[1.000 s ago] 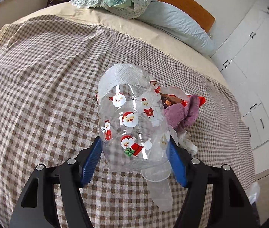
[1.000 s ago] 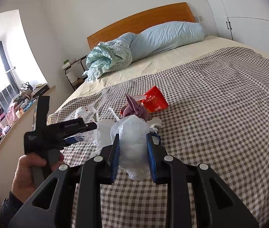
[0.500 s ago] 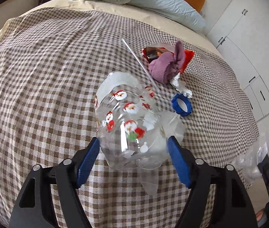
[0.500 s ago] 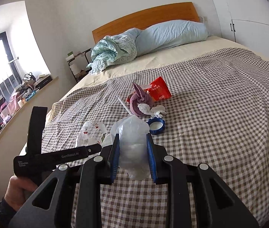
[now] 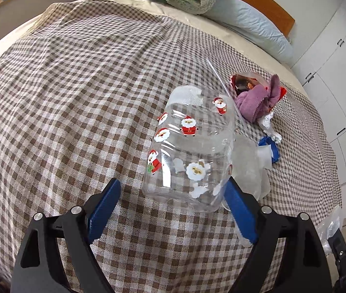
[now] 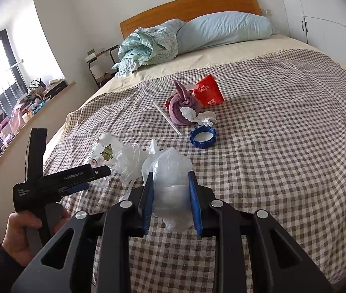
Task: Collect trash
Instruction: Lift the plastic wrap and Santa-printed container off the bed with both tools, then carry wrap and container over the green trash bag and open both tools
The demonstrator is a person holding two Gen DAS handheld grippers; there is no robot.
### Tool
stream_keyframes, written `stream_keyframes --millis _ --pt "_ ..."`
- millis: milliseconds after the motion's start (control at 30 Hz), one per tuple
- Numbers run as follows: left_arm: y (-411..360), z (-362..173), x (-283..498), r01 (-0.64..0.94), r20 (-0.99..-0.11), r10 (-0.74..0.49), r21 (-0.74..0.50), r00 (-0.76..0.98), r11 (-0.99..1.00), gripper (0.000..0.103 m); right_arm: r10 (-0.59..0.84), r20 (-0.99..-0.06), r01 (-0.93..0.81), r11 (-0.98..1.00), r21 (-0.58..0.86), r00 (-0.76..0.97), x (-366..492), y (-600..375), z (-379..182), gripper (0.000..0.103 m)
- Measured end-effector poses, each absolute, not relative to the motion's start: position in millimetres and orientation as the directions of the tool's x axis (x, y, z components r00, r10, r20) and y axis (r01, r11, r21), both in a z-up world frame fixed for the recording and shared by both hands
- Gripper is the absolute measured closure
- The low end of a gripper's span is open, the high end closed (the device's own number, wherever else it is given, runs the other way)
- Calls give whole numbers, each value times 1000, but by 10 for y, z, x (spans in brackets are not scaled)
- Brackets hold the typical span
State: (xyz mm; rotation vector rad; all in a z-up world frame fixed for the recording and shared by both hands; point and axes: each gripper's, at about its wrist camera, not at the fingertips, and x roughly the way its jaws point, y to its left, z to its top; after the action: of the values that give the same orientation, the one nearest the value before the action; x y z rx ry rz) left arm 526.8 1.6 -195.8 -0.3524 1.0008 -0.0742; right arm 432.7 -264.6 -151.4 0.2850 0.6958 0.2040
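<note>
A clear plastic jar with Santa stickers [image 5: 192, 151] lies on its side on the checked bedspread [image 5: 75, 97]. My left gripper [image 5: 173, 183] is opening around its base; the left finger stands clear of it and the right finger is close beside it. My right gripper [image 6: 170, 174] is shut on a bunched clear plastic bag [image 6: 168, 161]; the bag trails toward the jar [image 6: 107, 153] and the left gripper [image 6: 95, 171]. Farther up the bed lie a blue lid [image 6: 202, 136], a straw [image 6: 165, 117], a purple cloth [image 6: 182, 105], white tissue [image 6: 202, 117] and a red packet [image 6: 208, 92].
A blue pillow [image 6: 224, 29] and a green quilt [image 6: 146, 46] lie by the wooden headboard [image 6: 187, 7]. White wardrobes [image 5: 331, 56] stand on the right of the bed. A cluttered windowsill [image 6: 26, 107] and a bedside rack [image 6: 99, 66] are on the left. A hand [image 6: 19, 234] holds the left gripper.
The left gripper's jaws have widened and let go of the Santa jar, which now rests on the bedspread. That gripper pulled back toward the foot of the bed. The right gripper still holds the bag.
</note>
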Motion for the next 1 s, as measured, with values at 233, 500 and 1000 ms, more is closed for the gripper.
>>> stream_keyframes --millis 233,500,1000 --pt "9 -1980 5247 -56 -808 -202 -278 553 959 21 289 -597 -101 939 329 748 4344 -2635 -1493 76" --pt "-83 -1687 5164 73 -711 -290 -320 641 944 47 307 -578 -111 931 349 757 4305 -2637 -1419 76" --pt "-846 -549 3567 299 -555 -357 -195 752 934 47 419 -371 -260 875 408 829 2983 -3365 -151 76"
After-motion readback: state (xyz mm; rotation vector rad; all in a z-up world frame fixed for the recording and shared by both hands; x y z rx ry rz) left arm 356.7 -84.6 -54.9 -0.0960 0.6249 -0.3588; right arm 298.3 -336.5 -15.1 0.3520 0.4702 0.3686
